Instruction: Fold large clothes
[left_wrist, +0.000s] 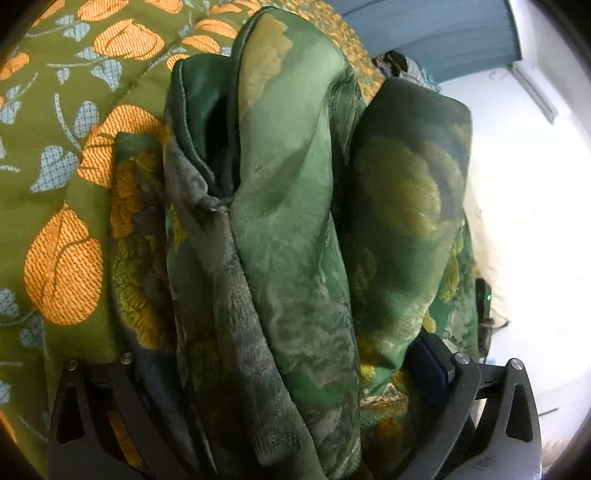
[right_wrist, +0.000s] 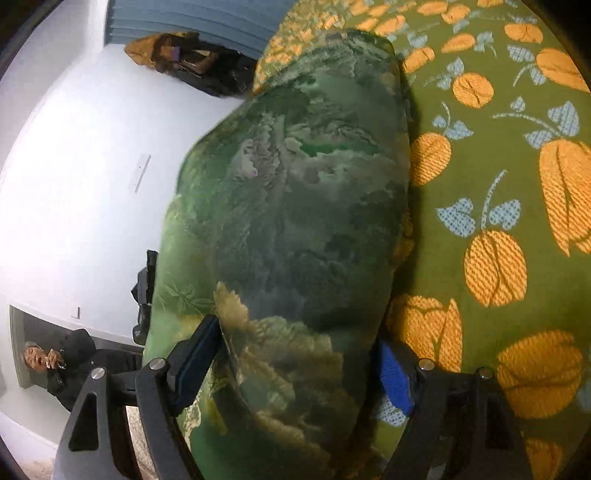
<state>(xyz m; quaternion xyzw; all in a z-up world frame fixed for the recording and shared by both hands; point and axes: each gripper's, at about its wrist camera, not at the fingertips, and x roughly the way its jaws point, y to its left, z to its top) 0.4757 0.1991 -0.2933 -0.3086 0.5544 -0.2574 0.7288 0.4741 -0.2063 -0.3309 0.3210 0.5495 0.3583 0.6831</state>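
Bunched green satin cloth (left_wrist: 288, 236) fills both your grippers, left (left_wrist: 291, 384) and right (right_wrist: 295, 369), jaws clamped on it above the floral bedspread (right_wrist: 509, 206).

Greens on green: garment against bedspread.
Garment (left_wrist: 295, 221) between the jaws: mottled dark and pale green, grey marbling, mustard-yellow floral patches. Bedspread (left_wrist: 55, 147) beyond and beside the jaws: olive ground, orange hatched tulips, pale blue dotted leaves. Pads (right_wrist: 395, 380) bright blue; gripper arms black. Wall (right_wrist: 74, 184) white.
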